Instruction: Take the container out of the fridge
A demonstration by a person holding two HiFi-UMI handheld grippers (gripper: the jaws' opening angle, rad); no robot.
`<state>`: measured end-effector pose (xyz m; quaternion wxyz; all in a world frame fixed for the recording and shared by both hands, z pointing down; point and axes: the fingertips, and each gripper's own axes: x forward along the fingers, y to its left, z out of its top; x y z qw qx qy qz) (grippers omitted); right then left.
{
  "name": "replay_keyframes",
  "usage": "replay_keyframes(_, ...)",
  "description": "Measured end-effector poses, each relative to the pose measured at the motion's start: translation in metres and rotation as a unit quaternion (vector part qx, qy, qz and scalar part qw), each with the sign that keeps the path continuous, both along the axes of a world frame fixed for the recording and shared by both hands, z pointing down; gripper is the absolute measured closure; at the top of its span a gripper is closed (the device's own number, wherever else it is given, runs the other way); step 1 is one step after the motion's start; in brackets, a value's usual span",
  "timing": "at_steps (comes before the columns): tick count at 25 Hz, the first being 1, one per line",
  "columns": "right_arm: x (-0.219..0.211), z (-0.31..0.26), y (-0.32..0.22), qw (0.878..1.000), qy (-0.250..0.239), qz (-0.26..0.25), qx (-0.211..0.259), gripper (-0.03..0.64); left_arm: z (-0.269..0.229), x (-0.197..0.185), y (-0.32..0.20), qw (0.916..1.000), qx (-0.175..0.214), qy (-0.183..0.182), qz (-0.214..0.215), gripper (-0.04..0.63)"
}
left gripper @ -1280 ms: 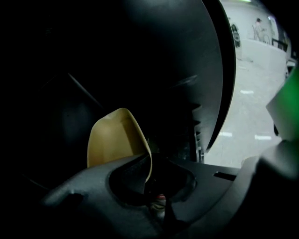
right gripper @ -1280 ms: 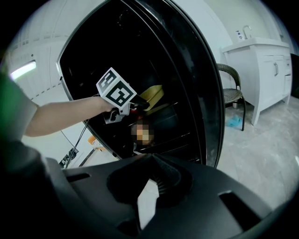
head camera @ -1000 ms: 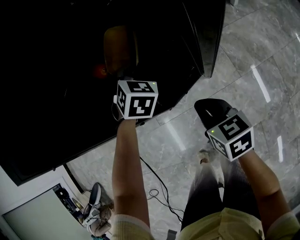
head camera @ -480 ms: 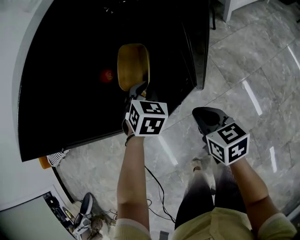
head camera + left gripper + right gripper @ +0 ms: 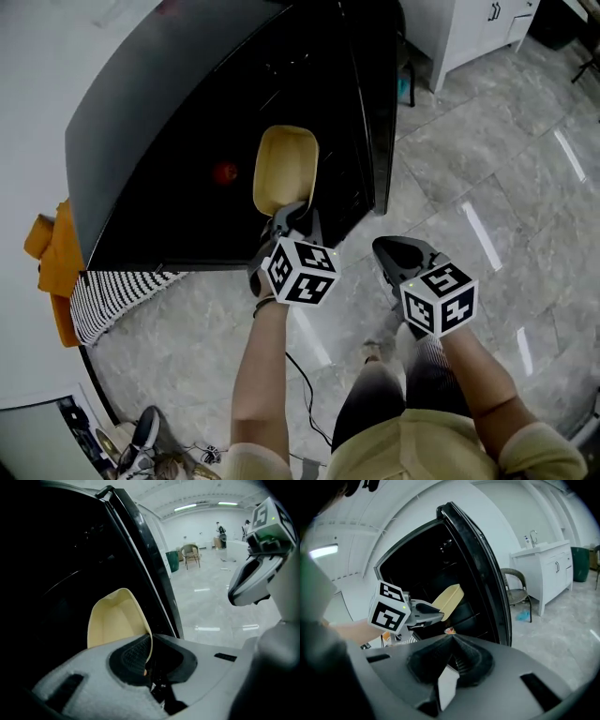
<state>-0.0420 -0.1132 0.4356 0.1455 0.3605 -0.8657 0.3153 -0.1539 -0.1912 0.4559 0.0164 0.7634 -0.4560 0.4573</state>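
The left gripper [image 5: 292, 216] is pinching the beige container [image 5: 286, 167] by its near rim. In the left gripper view the thin wall of the container stands between the two dark pads, and the jaws are nearly pressed together on it. The container is empty, w/ the open side turned up toward the head camera. It hangs in the air at the opening of the black fridge [image 5: 169, 122], just beside the inner edge of the open door [image 5: 375, 112]. I cannot tell if it is fully outside the fridge or not. Inside the fridge it is very dark; only a small red thing [image 5: 225, 172] shows, left of the container and apart from it.

The right gripper [image 5: 389, 248] is to the right of the left one, over the grey tile floor [image 5: 487, 169], near but not touching it. Its jaws are pressed together w/ nothing between them, as the right gripper view shows.

At the left of the fridge lie an orange cloth [image 5: 52, 248] and a striped cloth [image 5: 112, 298]. Behind the door stand a white cabinet [image 5: 473, 33] and a chair [image 5: 514, 592].
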Motion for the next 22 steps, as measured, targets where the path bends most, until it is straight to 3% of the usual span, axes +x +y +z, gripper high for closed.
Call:
replay_keyframes(6,0.017,-0.034,0.016,1.000,-0.013,0.019,0.006,0.589,-0.021,0.020,0.045,0.9990,0.011,0.041,0.013,0.561)
replay_keyframes(18,0.017,-0.100,0.049,0.998,-0.022,0.011,0.054,0.589,-0.066,0.041,0.128,0.9982,0.025,0.044,0.033,0.561)
replay_keyframes(22,0.014,-0.116,0.061,0.997,-0.022,0.006,0.068,0.589,-0.082,0.036,0.146,0.9969,0.035,0.068,0.020,0.561)
